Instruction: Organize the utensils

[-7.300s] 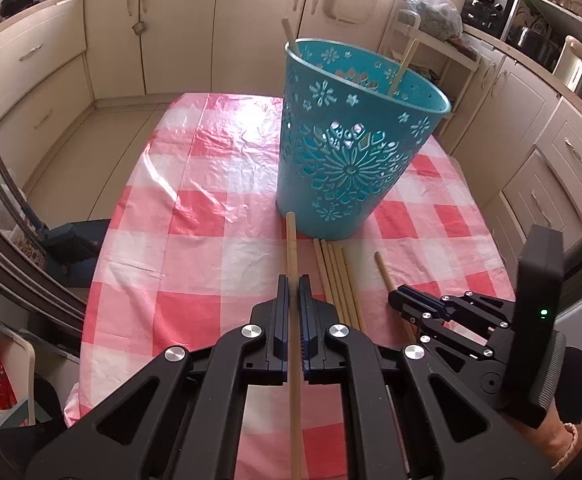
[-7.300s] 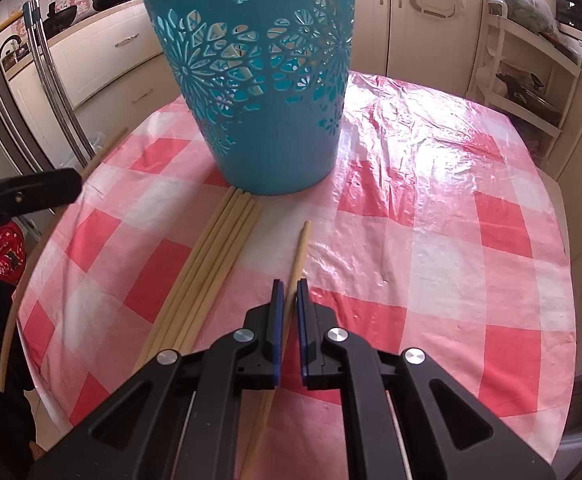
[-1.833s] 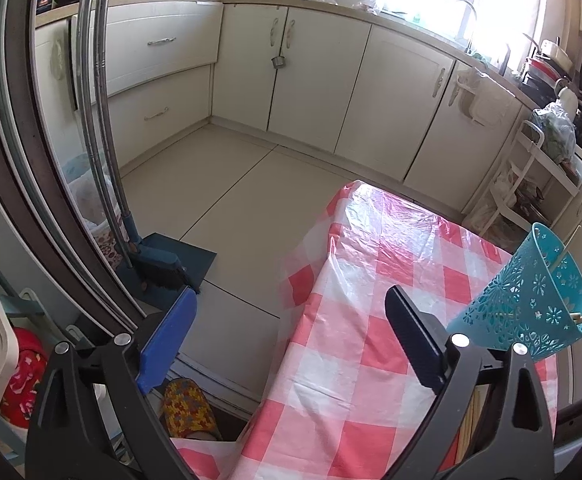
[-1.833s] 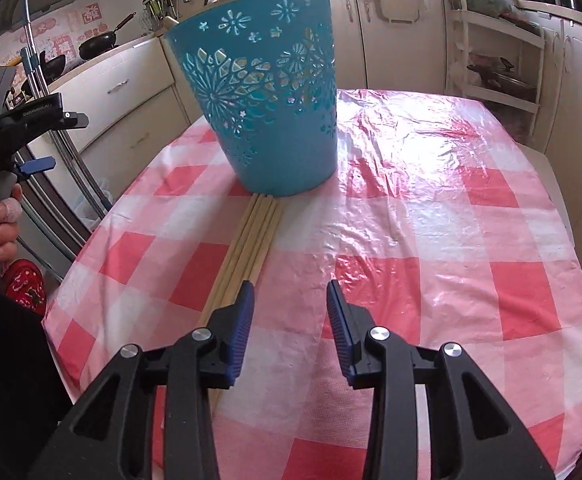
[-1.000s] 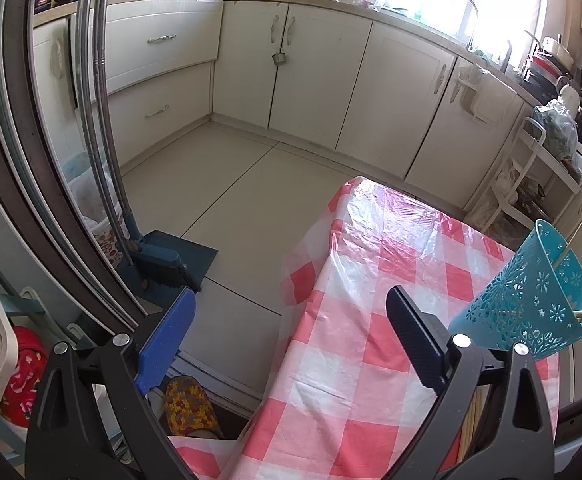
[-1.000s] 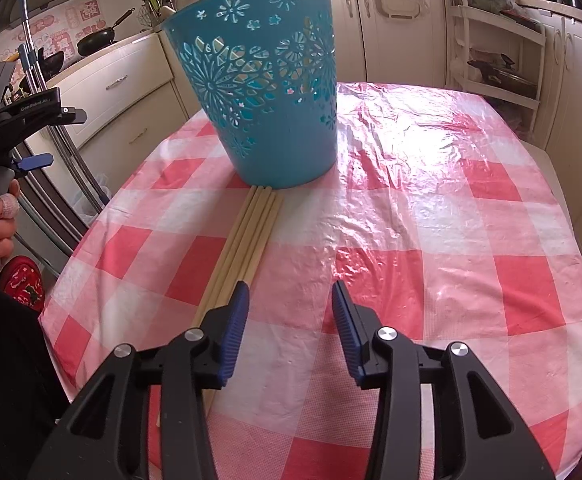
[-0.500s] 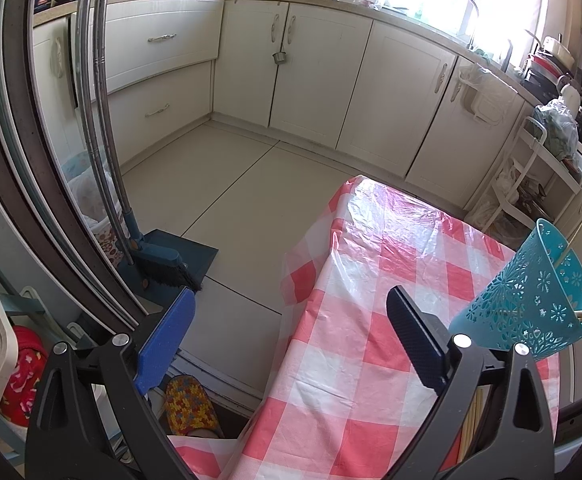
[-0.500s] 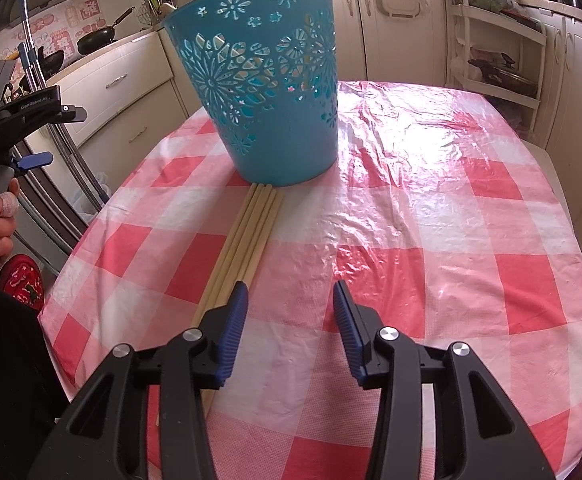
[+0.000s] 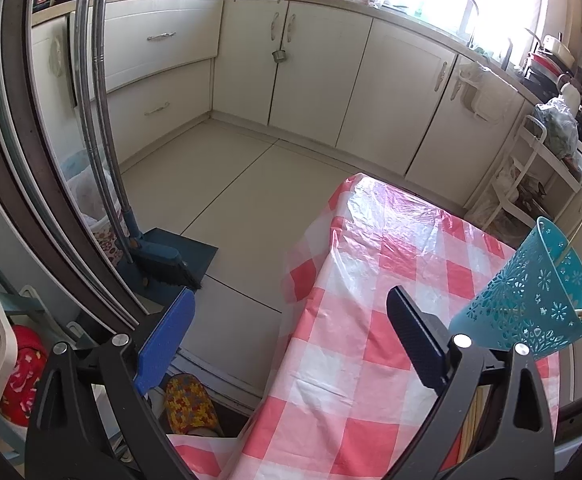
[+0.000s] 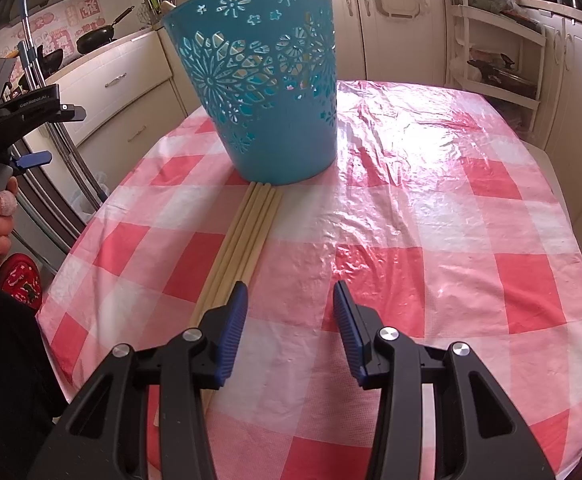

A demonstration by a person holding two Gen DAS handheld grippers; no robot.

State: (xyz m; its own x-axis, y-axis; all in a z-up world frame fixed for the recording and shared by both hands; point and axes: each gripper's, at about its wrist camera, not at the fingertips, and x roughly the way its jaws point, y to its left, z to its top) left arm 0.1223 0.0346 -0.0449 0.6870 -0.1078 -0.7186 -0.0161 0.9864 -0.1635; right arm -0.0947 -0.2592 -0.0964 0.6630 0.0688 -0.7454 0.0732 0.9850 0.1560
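Note:
A teal perforated basket [image 10: 267, 80] stands on the red-and-white checked tablecloth [image 10: 431, 208]; it also shows at the right of the left wrist view [image 9: 531, 300] with stick ends inside. Several wooden sticks [image 10: 243, 240] lie side by side on the cloth, touching the basket's base. My right gripper [image 10: 289, 300] is open and empty above the cloth, its left finger over the sticks' near part. My left gripper [image 9: 287, 336] is wide open and empty, held off the table's left side over the floor; it also shows in the right wrist view [image 10: 31, 112].
White kitchen cabinets [image 9: 303, 80] line the walls. A blue dustpan and brush [image 9: 163, 260] and metal poles [image 9: 99, 120] stand left of the table. A white wire rack [image 10: 499, 56] stands behind the table.
Over 7 seconds both grippers let go of their sticks and opened; the left one drew off the table. In the last second almost nothing moved.

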